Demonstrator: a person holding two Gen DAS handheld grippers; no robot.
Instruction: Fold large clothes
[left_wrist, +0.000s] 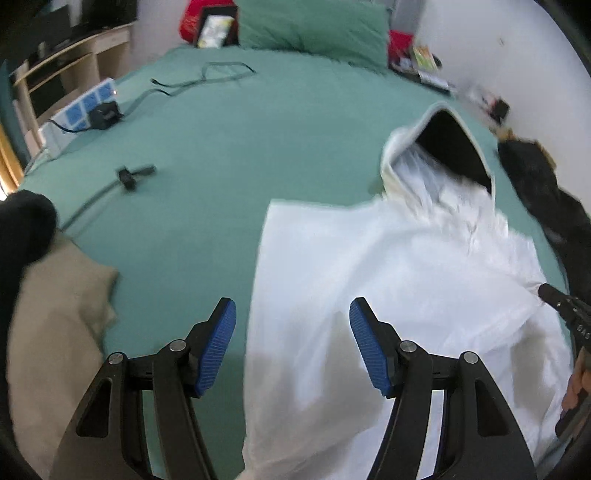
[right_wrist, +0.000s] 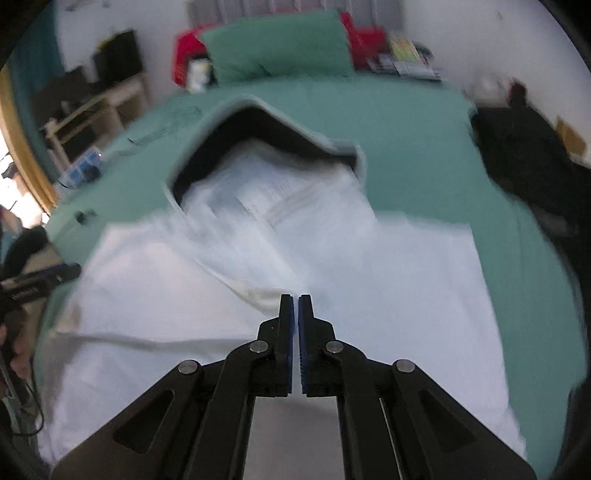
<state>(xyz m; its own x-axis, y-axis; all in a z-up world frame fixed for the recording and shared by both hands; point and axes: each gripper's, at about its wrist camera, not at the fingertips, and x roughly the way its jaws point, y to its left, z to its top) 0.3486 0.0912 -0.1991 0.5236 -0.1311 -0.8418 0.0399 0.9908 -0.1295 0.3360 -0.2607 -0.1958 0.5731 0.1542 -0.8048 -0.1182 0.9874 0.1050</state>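
Observation:
A large white hooded garment (left_wrist: 388, 266) lies spread on a green bed (left_wrist: 221, 147). Its hood (left_wrist: 450, 147), with a dark lining, points toward the pillows. My left gripper (left_wrist: 292, 317) is open, its blue pads apart above the garment's left edge, holding nothing. My right gripper (right_wrist: 296, 301) is shut, its tips over the middle of the white garment (right_wrist: 369, 277); whether cloth is pinched between them does not show. The hood (right_wrist: 266, 133) lies ahead of it. The right gripper also shows at the right edge of the left wrist view (left_wrist: 554, 295).
A beige cloth (left_wrist: 55, 314) lies at the bed's left. Cables and a black adapter (left_wrist: 129, 175) lie on the sheet, a power strip (left_wrist: 85, 107) at the left edge. A green pillow (left_wrist: 314, 29) sits at the head. Dark clothing (left_wrist: 535, 192) lies right.

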